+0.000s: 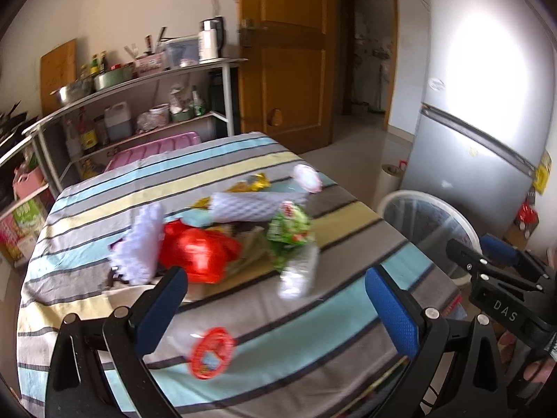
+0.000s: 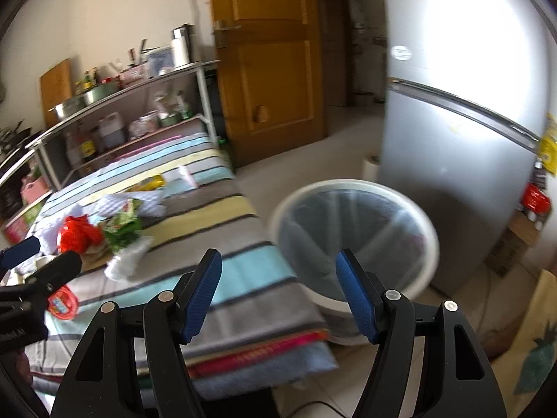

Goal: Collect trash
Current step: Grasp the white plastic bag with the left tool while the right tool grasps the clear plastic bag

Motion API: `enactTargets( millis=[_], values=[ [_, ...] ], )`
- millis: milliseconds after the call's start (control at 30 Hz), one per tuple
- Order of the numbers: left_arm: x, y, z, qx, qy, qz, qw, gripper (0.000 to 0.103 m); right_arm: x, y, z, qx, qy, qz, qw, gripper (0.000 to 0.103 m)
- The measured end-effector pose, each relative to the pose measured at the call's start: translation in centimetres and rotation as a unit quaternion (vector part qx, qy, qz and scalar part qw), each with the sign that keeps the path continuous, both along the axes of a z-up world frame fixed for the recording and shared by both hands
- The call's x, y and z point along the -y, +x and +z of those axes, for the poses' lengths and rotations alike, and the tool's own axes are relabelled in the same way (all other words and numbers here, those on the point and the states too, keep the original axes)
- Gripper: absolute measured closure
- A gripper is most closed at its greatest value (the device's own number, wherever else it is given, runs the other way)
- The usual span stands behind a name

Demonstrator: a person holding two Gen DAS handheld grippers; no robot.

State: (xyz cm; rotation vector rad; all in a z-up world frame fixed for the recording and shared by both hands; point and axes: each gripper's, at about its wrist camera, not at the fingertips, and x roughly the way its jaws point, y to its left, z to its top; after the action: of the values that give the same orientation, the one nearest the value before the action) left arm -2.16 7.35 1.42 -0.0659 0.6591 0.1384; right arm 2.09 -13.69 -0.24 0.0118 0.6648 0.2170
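Left wrist view: left gripper [image 1: 275, 299] hangs over the near edge of the striped tablecloth [image 1: 243, 317], jaws spread wide, nothing between them. Going left to right ahead of it: white foam netting [image 1: 139, 247] just off the left finger, soft and springy, likely squashes flat, so pinch it mid-body. Right of that and straight ahead, a red plastic bag [image 1: 198, 254], limp and slippery, best taken at a bunched fold. Further right, a green snack wrapper [image 1: 290, 231], crinkly and weightless, touching a crushed clear bottle [image 1: 299, 273]; the bottle is light and will flex, so grip across the flattened body. Below the pile and nearest the jaws, between the fingers, a round red lid [image 1: 212, 351] lies flat on the cloth, thin, and probably needs an edge pinch. Behind the pile are a gold wrapper [image 1: 254, 183] and a pale cup-like piece [image 1: 307, 177], too blurred to read further.

Right wrist view: right gripper [image 2: 278, 296] is likewise wide apart and empty, off the table's right corner, with the white bin [image 2: 421, 230] and its clear liner just ahead, mouth up beside the fridge [image 2: 470, 139]. All trash sits well to this gripper's left.
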Motion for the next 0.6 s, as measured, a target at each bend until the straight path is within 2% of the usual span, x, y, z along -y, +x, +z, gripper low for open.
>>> enactTargets(
  millis=[267,333,467,600],
  values=[
    [-6.4,-0.9,-0.3,0.001,-0.025,0.069,0.9973,0.000,-4.2,2.1,-0.6,-0.006,0.031,0.077,0.997,0.034],
    [-8.1,-1.2,-0.7,-0.005,-0.032,0.081,0.9962,0.000,-5.1,2.4,-0.8,-0.018,0.041,0.095,0.994,0.034],
    [-11.1,-1.7,-1.3,-0.009,-0.069,0.107,0.9918,0.000,-7.5,3.0,-1.7,-0.040,0.044,0.131,0.990,0.034],
    [-12.3,-1.4,-1.9,-0.019,-0.067,0.108,0.9918,0.002,-9.7,3.8,-2.7,-0.069,0.057,0.159,0.983,0.034]
  ],
)
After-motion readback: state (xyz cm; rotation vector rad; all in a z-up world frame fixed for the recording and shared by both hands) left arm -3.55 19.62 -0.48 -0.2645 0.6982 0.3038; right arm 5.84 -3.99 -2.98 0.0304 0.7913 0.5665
